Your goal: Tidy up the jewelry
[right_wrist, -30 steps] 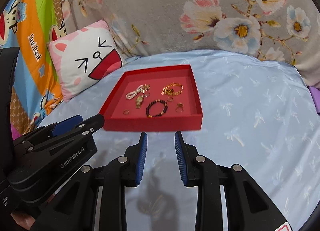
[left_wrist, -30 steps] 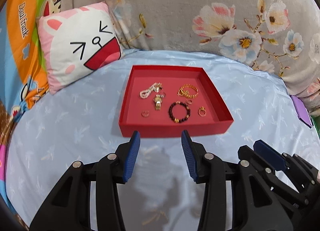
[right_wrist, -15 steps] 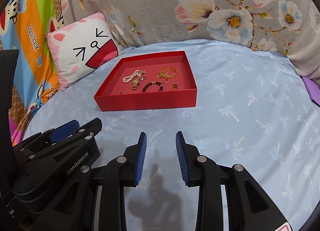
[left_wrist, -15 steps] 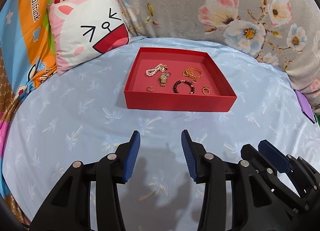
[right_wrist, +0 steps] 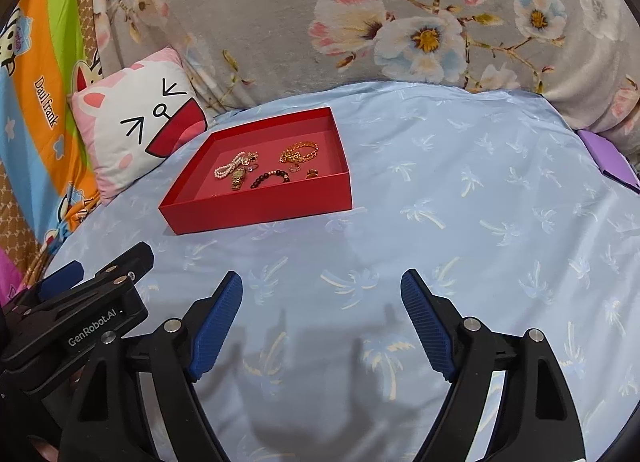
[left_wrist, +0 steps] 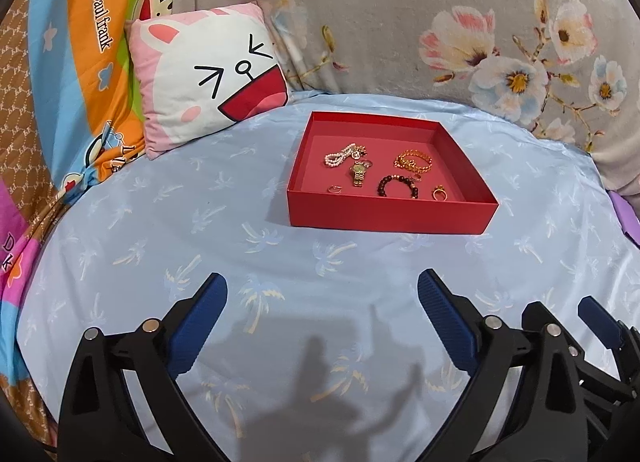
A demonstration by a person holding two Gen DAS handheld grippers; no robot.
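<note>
A shallow red tray [left_wrist: 390, 218] [right_wrist: 260, 210] rests on the light blue sheet, well ahead of both grippers. Inside lie a pearl bracelet [left_wrist: 340, 154] [right_wrist: 232, 166], a gold watch [left_wrist: 359, 174] [right_wrist: 239, 178], a gold chain [left_wrist: 412, 161] [right_wrist: 300, 152], a dark bead bracelet [left_wrist: 398, 185] [right_wrist: 270, 178] and small gold rings [left_wrist: 439, 193]. My left gripper [left_wrist: 322, 294] hangs over the bare sheet, its jaws opening wide with nothing between them. My right gripper [right_wrist: 322, 294] is likewise opening and empty. Each gripper shows at the edge of the other's view.
A pink-and-white cartoon cushion [left_wrist: 208, 78] [right_wrist: 136, 122] leans left of the tray. A grey flowered blanket [left_wrist: 440, 22] rises behind it. A striped cartoon blanket [left_wrist: 80, 62] borders the left. Something purple [right_wrist: 608, 154] lies at the right edge.
Both grippers drew back from the tray, which now looks smaller and farther. Both pairs of jaws, narrowly set before, have spread wide apart.
</note>
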